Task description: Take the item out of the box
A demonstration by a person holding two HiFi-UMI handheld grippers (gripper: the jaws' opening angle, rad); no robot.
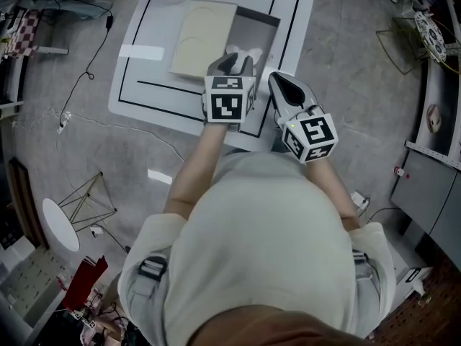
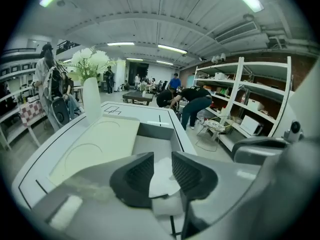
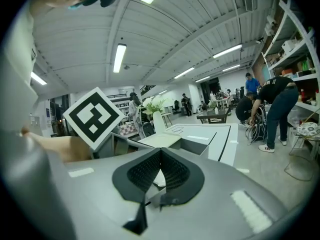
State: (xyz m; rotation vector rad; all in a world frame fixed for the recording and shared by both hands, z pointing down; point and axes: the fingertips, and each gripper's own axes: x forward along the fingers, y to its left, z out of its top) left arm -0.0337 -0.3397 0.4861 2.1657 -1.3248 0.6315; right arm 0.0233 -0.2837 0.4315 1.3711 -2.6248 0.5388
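Note:
On the white table (image 1: pixel 144 85) stands a grey box (image 1: pixel 258 29) with its cream lid (image 1: pixel 204 38) folded open to the left. A white crumpled item (image 1: pixel 247 53) lies at the box's near end. My left gripper (image 1: pixel 234 62) hangs over that end. In the left gripper view its jaws (image 2: pixel 162 156) stand apart, with the white item (image 2: pixel 162 178) showing in the gap and no pad pressing on it. My right gripper (image 1: pixel 276 79) is just right of the box, above the table's edge. Its jaws meet at the tips (image 3: pixel 160 152) with nothing between them.
A white vase (image 2: pixel 91 100) with flowers stands at the table's far left corner. Black lines mark the tabletop. On the floor are a cable (image 1: pixel 94 49) and a wire stand (image 1: pixel 90 202) to the left. Shelving (image 2: pixel 245 104) and people are to the right.

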